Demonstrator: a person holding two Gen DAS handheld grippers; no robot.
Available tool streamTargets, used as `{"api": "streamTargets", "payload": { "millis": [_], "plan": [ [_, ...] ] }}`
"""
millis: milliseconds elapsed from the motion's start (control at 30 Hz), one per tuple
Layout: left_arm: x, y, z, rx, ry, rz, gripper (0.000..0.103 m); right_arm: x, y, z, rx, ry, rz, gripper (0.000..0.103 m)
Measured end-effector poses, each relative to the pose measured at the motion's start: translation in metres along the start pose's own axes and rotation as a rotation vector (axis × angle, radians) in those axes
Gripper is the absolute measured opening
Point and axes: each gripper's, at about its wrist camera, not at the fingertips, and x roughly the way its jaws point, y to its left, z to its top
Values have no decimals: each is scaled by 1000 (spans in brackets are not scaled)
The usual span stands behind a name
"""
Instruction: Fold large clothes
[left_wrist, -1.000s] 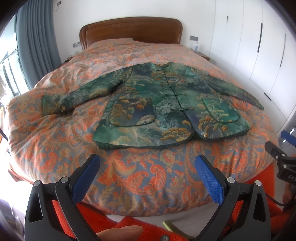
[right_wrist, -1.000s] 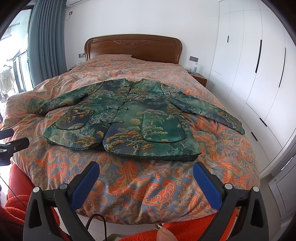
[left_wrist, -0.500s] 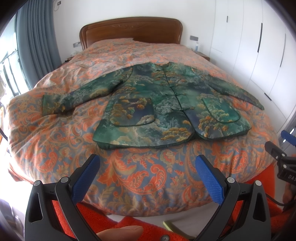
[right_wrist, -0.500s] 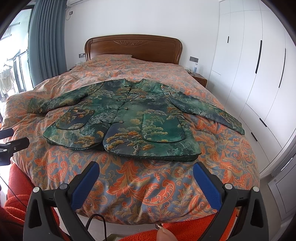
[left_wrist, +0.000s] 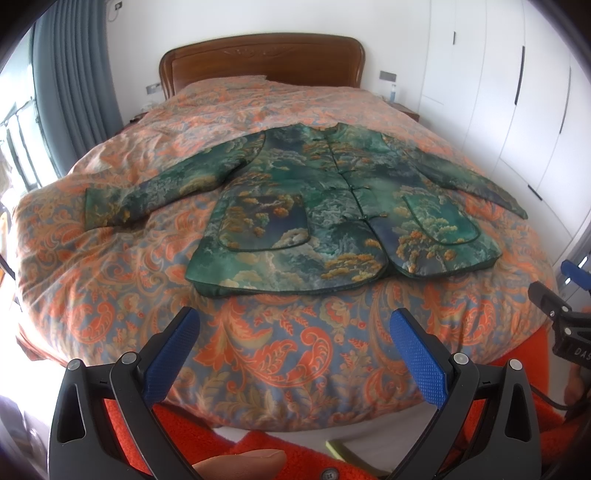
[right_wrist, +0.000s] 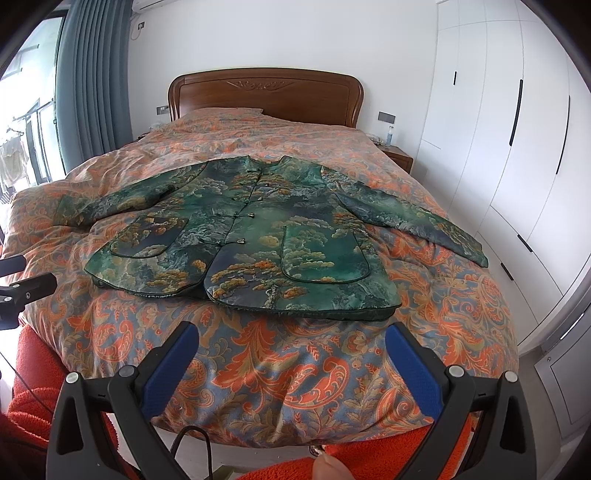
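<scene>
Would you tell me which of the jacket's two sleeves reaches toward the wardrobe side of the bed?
The sleeve on the jacket's right in both views; its cuff points toward the white wardrobe, while the other sleeve stretches toward the curtain.

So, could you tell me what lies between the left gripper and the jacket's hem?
Only bare paisley bedspread, seen in the left wrist view: the open left gripper hangs short of the green jacket.

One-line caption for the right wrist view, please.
Open right gripper hovers at the bed's foot, facing a green jacket spread flat, sleeves out, unfolded.
</scene>
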Motion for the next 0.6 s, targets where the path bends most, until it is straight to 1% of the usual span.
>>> {"api": "streamTargets", "payload": {
  "millis": [600],
  "plan": [
    [0,1,-2,-3,0,1,102,2,0,-1,0,1,-1,103]
  ]
}}
